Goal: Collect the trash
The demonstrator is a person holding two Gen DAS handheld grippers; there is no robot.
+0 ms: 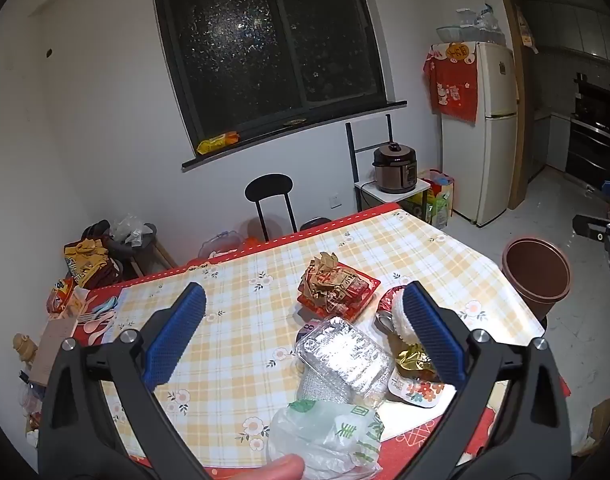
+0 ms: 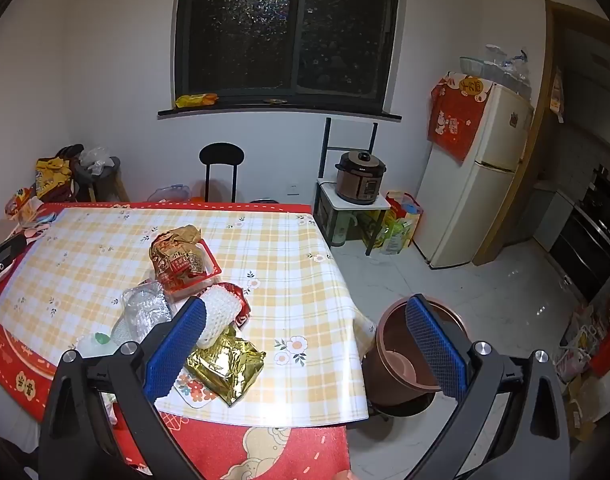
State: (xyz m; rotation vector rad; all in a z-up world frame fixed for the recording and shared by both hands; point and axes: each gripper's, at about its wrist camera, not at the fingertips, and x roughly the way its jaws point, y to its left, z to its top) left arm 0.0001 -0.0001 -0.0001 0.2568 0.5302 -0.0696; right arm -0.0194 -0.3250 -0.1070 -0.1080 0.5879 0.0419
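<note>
We are at the start: nothing is picked up yet. Our left tool (image 1: 305, 328) and right tool (image 2: 305, 332) both gape wide and empty above the table (image 1: 233, 280). The trash lies in a heap near the table's near right corner: red tray (image 1: 337, 292), clear box (image 1: 345, 356), plastic bag (image 1: 329, 436), gold wrapper (image 2: 229, 364). The bin (image 2: 405, 356) stands on the floor at 3 o'clock of the heap. Next, we judge, a tool must drop onto one piece and close.

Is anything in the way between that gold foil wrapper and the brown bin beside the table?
Nothing visible. The gold foil wrapper lies near the table's corner, with only bare checked tablecloth between it and the edge. The brown bin stands open on the floor just past that edge. The right gripper is open and empty.
</note>
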